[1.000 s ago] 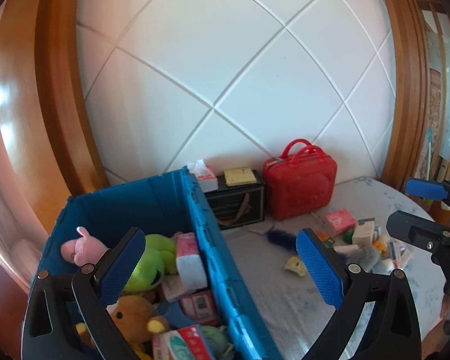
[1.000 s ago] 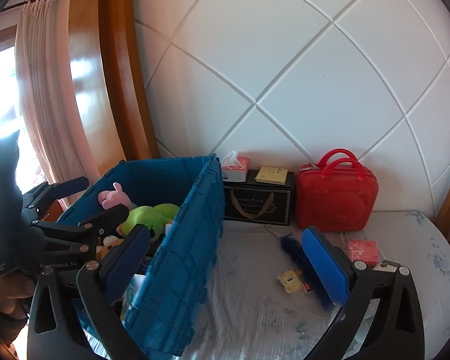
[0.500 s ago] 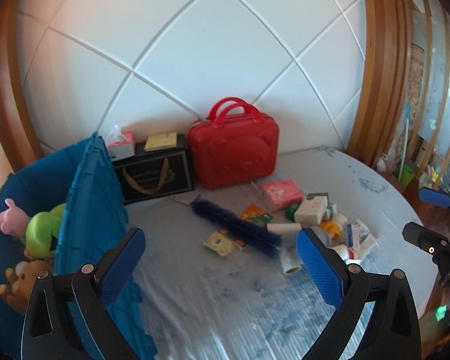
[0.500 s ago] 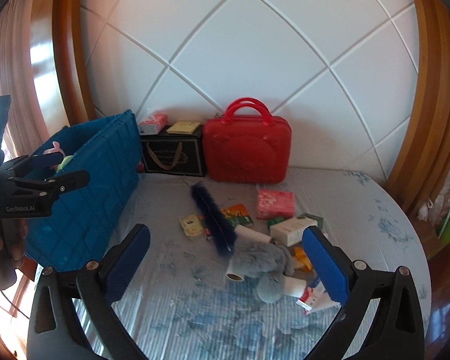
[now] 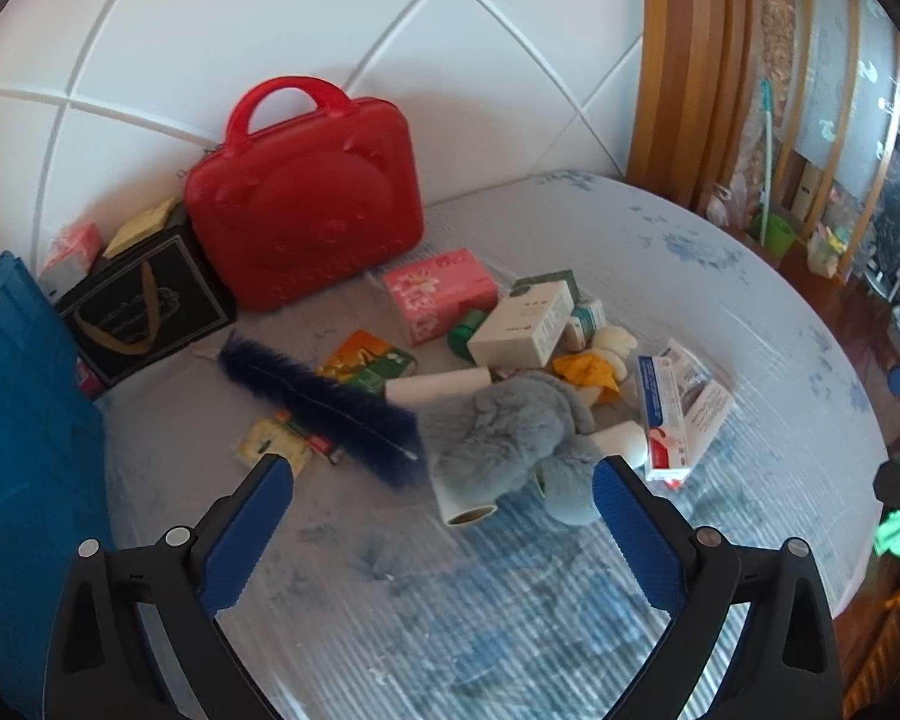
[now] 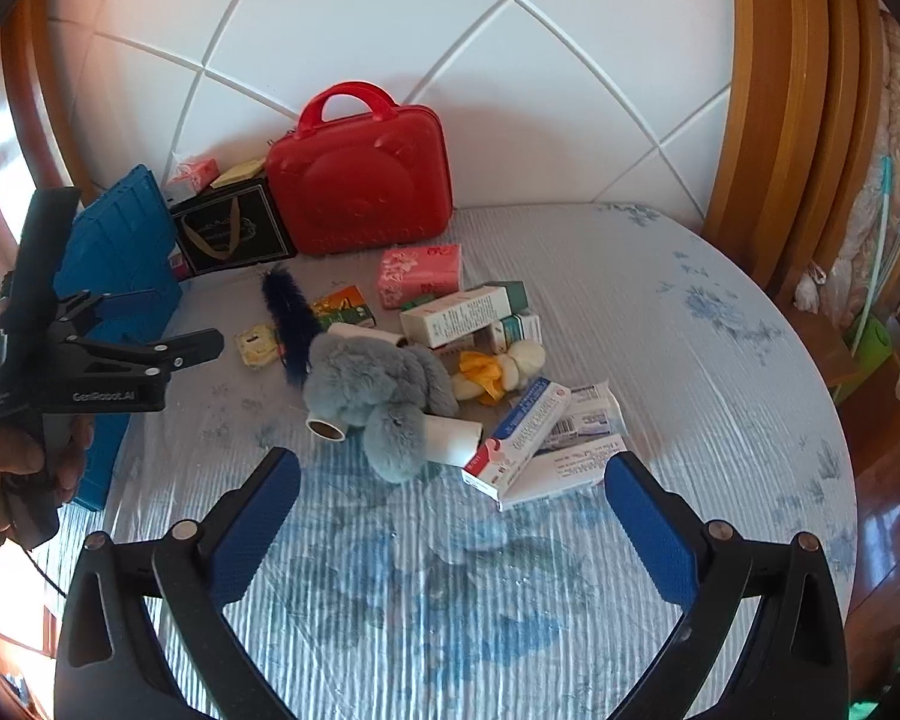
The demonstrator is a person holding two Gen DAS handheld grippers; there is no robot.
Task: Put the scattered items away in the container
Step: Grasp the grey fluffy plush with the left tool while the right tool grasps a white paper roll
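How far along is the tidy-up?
Done: cannot tell; only the outer wall of the blue bin shows. In hand: nothing, left gripper and right gripper are both open and empty. Left: the whole pile on the bed, including the grey plush, blue brush, pink tissue pack and boxes.

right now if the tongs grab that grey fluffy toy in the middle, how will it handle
The grey plush toy looks soft and furry, so it will probably squash between the pads and hang limp. It likely weighs little for its bulk. It lies over a white roll and against another white tube, so lifting it may set them rolling.
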